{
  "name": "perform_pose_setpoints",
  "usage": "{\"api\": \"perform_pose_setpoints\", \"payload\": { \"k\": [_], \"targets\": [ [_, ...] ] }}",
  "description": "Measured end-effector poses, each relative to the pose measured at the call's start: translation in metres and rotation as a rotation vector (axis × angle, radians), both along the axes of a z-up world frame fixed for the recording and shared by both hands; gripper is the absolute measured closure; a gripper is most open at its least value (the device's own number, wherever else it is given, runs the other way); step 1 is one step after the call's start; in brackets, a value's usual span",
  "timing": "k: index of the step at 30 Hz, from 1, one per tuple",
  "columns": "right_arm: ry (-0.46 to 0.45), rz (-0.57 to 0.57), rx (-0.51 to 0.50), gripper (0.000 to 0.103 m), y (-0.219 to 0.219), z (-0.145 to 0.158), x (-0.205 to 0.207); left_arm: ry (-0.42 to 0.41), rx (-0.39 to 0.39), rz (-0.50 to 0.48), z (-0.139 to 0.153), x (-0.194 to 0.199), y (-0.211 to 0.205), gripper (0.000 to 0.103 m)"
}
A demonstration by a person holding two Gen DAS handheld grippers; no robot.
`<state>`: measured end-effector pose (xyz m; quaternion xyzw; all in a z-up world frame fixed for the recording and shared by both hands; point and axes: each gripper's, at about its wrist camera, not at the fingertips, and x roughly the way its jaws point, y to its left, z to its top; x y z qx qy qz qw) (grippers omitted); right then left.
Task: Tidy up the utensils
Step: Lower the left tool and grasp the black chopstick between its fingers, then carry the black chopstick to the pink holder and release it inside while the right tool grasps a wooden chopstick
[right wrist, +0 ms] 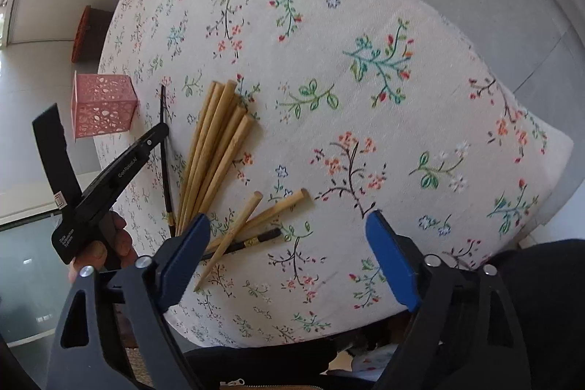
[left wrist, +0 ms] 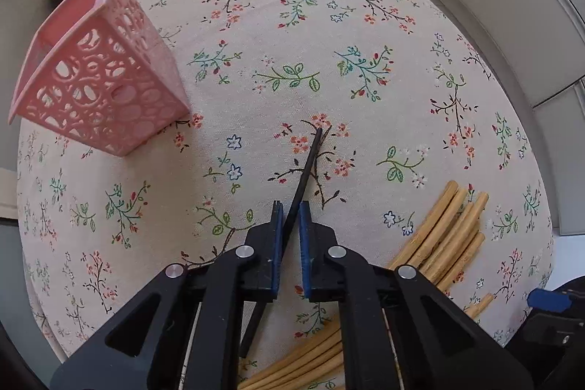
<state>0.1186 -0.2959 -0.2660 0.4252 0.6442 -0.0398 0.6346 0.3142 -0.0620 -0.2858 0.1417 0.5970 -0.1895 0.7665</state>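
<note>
My left gripper [left wrist: 291,211] is shut on a black chopstick [left wrist: 305,170], whose tip points away over the floral tablecloth; it also shows in the right wrist view [right wrist: 164,148]. A pink perforated holder [left wrist: 98,75] stands to the far left [right wrist: 102,105]. A bundle of bamboo chopsticks [left wrist: 446,236] lies right of the left gripper [right wrist: 215,148]. Two more bamboo chopsticks [right wrist: 248,218] and a second black chopstick [right wrist: 252,240] lie crossed near my right gripper [right wrist: 289,236], which is open and empty above the table's near edge.
The table is covered with a floral cloth [left wrist: 329,42]. A red-brown stool or basket [right wrist: 86,31] stands on the floor beyond the table. The left gripper's body [right wrist: 109,178] and the hand holding it show at the left of the right wrist view.
</note>
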Motion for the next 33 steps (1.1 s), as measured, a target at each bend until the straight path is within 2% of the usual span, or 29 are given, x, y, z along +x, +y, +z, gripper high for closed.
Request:
{"api": "perform_pose_setpoints", "payload": {
  "k": [4,8,12,16,19,21,24,28,33],
  "targets": [
    [0.008,0.008,0.026,0.042,0.025,-0.002,0.009,-0.072,-0.08,0.055,0.026,-0.015,0.031,0.099],
    [0.015,0.019,0.01,0.056,0.045,-0.004,0.013,-0.161,-0.179,0.121,0.075,-0.043,0.067,0.099],
    [0.064,-0.026,0.005,0.064,0.046,-0.013,0.003,-0.229,-0.254,0.157,0.112,-0.07,0.085,0.099],
    [0.11,-0.114,0.035,0.066,0.044,-0.017,-0.008,-0.265,-0.307,0.159,0.123,-0.078,0.083,0.099],
    [0.136,-0.15,0.011,0.072,0.046,-0.019,-0.012,-0.286,-0.331,0.151,0.13,-0.084,0.088,0.099],
    [0.167,-0.17,-0.018,0.081,0.047,-0.024,-0.008,-0.3,-0.34,0.15,0.135,-0.087,0.091,0.099],
    [0.206,-0.196,-0.048,0.085,0.053,-0.032,-0.004,-0.321,-0.353,0.147,0.139,-0.09,0.094,0.099],
    [0.2,-0.188,-0.119,0.085,0.065,-0.028,0.004,-0.342,-0.357,0.15,0.144,-0.092,0.099,0.099],
    [0.139,-0.183,-0.135,0.094,0.073,-0.027,0.01,-0.344,-0.369,0.163,0.148,-0.095,0.108,0.099]
  ]
}}
